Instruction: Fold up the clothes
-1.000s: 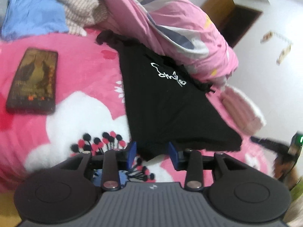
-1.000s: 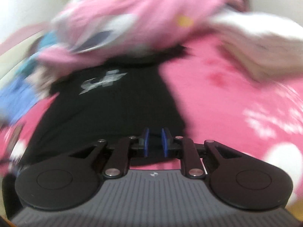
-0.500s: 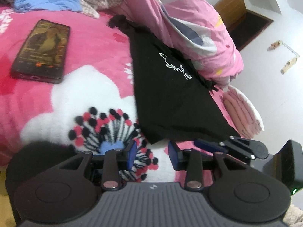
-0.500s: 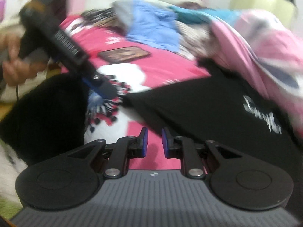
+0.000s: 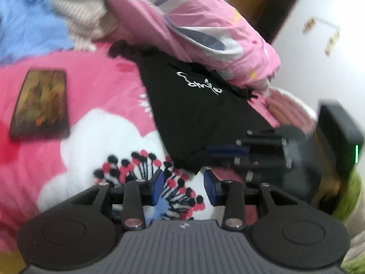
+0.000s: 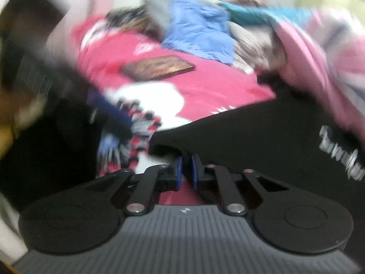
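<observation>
pink floral bed cover (image 5: 57, 159) fills the lower left of the left wrist view, with a white flower patch and black-and-red dots. a black t-shirt with white script lettering (image 5: 196, 105) lies flat at centre frame, its far end tucked under a rumpled pink quilt (image 5: 200, 29) at upper centre. a dark rectangular phone (image 5: 41, 105) rests on the cover at left, well apart from the shirt. a blue garment (image 5: 25, 22) and a beige knit piece (image 5: 86, 20) sit heaped at upper left. the left claw (image 5: 183, 186) hangs at lower centre with its blue pads apart, holding nothing, just short of the shirt's near corner. the right claw (image 5: 208, 153) reaches in from the right, at the shirt's hem.

blurred bedding fills the right wrist view. the shirt (image 6: 262, 137) spreads across the right half, the phone (image 6: 157, 67) lies at upper centre, the blue garment (image 6: 200, 34) above it. the right claw (image 6: 186, 169) sits at the hem with pads nearly together; i cannot tell whether cloth is pinched. the left claw (image 6: 109, 111) shows smeared at left.
</observation>
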A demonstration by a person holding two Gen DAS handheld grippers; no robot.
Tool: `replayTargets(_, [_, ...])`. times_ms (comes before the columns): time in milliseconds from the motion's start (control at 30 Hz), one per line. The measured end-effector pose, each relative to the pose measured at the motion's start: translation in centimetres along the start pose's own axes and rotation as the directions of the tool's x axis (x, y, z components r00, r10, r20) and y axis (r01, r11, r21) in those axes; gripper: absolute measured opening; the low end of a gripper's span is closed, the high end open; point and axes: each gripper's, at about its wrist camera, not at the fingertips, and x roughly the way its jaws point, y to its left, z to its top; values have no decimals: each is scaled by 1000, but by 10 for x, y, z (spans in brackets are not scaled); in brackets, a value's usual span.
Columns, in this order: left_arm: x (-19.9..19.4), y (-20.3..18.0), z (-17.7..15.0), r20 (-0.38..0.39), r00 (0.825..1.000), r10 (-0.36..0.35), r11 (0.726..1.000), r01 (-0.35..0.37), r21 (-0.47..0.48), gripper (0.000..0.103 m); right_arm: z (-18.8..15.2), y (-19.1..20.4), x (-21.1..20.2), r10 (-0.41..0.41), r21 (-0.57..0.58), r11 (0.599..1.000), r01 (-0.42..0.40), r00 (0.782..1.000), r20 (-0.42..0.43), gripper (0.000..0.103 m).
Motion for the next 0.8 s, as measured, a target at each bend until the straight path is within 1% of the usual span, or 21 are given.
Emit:
replayTargets(33, [1,-4,1,3,1000,8,999,-8,32,40,2,-13,0,40,87,995,-41,999,8,7])
replayTargets(100, [6,-9,4,13,1000,26,997,-27,78,41,3,-39,1,112,241,964,-114,993,22,7])
replayTargets(200, [12,-15,9,27,998,55,990,-58,128,42,-1,-69,9,184,400,898,-183,982,37,8])
replayTargets(267, [17,-17,12,39,996,79,986,-84,147,45,-6,-83,19,224,485,848,-215,974,42,8])
replayTargets(300, [18,-18,13,45,995,88,984,-94,153,46,-9,-88,23,228,511,831,-218,973,44,8])
replayTargets(433, [23,-20,17,61,992,114,977,-123,172,50,-17,-95,29,239,567,790,-235,969,70,9])
replayTargets(500, [25,-21,18,63,991,117,977,-126,173,51,-20,-97,30,243,583,774,-245,966,83,9])
replayTargets(567, [27,-21,19,64,991,120,976,-129,173,51,-23,-99,32,249,595,762,-256,964,96,9])
replayTargets(733, [32,-19,21,67,989,129,977,-139,162,51,-25,-104,27,225,623,740,-254,966,127,9])
replayTargets(800, [34,-17,23,68,989,134,978,-143,152,51,-26,-106,25,214,633,731,-253,967,139,11])
